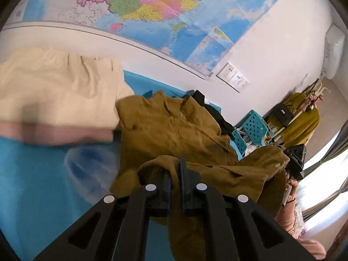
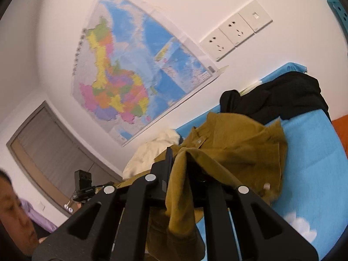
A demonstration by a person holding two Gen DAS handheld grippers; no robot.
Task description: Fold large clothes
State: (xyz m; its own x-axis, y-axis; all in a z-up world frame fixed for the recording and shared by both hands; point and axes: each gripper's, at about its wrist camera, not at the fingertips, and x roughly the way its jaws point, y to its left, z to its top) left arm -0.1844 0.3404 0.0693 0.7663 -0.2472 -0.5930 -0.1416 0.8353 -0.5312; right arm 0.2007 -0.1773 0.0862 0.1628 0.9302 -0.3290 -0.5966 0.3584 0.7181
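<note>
- Right gripper (image 2: 177, 158) pinches a fold of the mustard shirt (image 2: 235, 143).
- Black garment (image 2: 282, 100) beyond it, on the blue sheet (image 2: 308, 165).
- Map (image 2: 134, 69) on the wall ahead.

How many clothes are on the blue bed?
3 that I can see. The mustard shirt is in the middle, pinched by both hand-held grippers, left and right. The black garment lies behind it, the cream garment beside it. More may be hidden underneath.

Matt mustard corduroy shirt (image 2: 237, 143), smooth blue cloth sheet (image 2: 308, 174), glossy paper map (image 2: 134, 69).
</note>
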